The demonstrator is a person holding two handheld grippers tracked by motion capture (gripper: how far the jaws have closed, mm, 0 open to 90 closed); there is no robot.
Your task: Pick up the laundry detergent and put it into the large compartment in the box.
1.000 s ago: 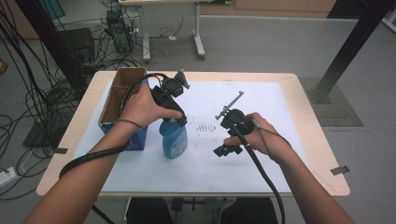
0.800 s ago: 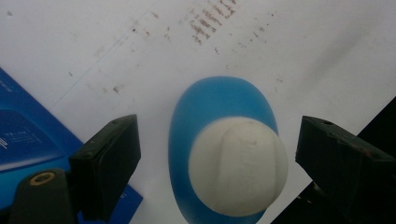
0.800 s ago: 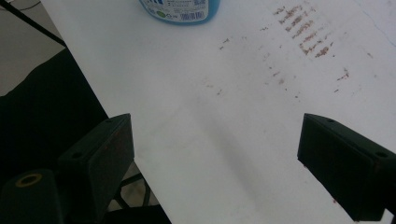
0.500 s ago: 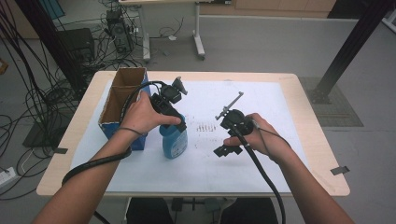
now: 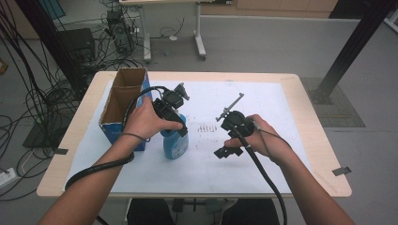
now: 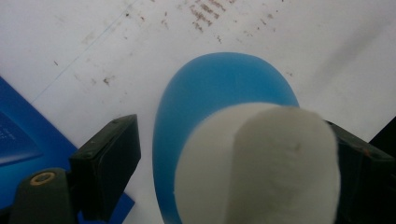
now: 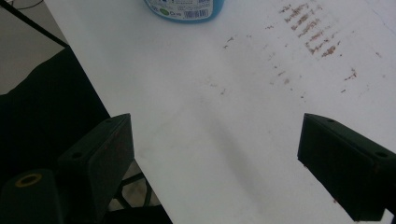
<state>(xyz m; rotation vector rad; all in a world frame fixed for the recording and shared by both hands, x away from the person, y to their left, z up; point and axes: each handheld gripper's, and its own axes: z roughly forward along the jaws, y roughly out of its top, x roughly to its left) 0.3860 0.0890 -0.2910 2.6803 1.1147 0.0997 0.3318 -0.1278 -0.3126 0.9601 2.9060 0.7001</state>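
Looking down from the high view, the left gripper [image 5: 176,123] sits over the white cap of an upright blue translucent plastic bottle [image 5: 176,143] on the white paper sheet [image 5: 281,112], just beside an open brown-and-blue cardboard box [image 5: 123,105]; the hand hides the contact. In the left gripper view, the jaws straddle the cap [image 6: 261,163]: the right one touches it, the left one stands apart, so the bottle could tip or slip if lifted now. In the right gripper view, the right gripper [image 7: 215,154] is spread wide with nothing between its jaws over stained paper; the bottle is cut off at the top edge.
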